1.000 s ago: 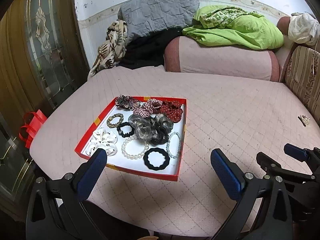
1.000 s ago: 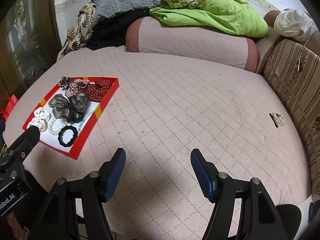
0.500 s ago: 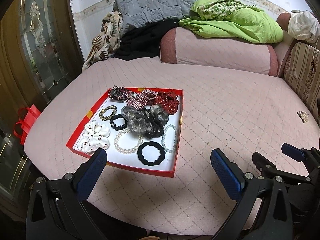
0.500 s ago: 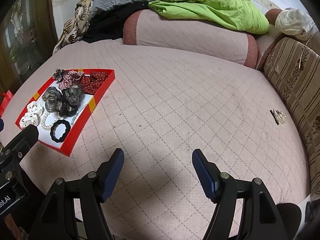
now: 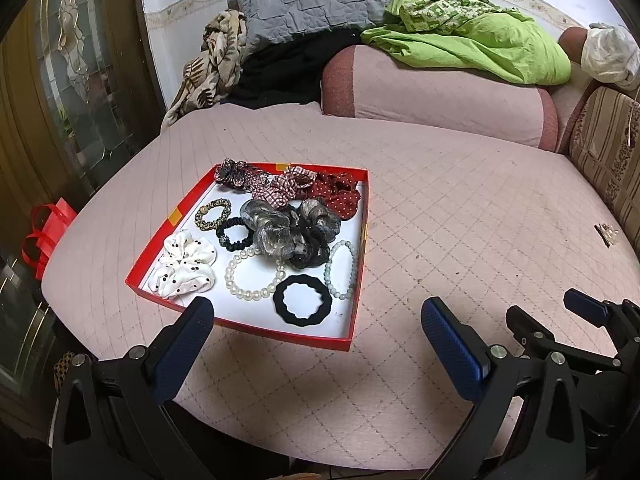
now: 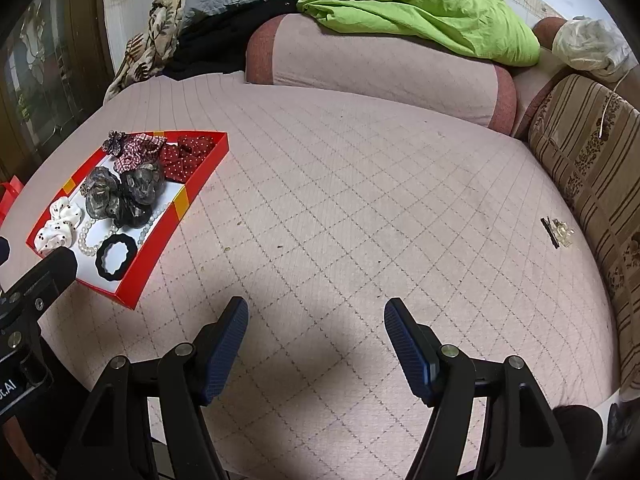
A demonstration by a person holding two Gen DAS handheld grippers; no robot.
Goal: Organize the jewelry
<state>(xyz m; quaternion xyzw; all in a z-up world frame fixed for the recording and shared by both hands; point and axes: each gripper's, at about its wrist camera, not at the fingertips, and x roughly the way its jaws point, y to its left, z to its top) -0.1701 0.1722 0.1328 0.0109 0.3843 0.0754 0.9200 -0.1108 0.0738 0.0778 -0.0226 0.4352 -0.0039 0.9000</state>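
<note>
red tray (image 5: pixel 160 256) on the bed's left holds scrunchies, bead bracelets and hair ties, left hand-held gripper (image 5: pixel 316 324) and right hand-held gripper (image 6: pixel 316 332) both gaping and empty, lone clip (image 6: pixel 558 232) far right looks next for collecting.

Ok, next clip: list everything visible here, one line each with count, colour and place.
tray: 1, red rim, white floor, left on the bed
scrunchies: about 6, white dotted, grey, black, red dotted, checked, floral; inside tray
bead bracelets: 2, white and pale green, tray front
black hair ties: 2, tray
gold-patterned tie: 1, tray left
small clips: cluster, dark and clear, right on bed
bolster: 1, pink, behind
green cloth: 1, on bolster
left gripper: open, empty
right gripper: open, empty
</note>
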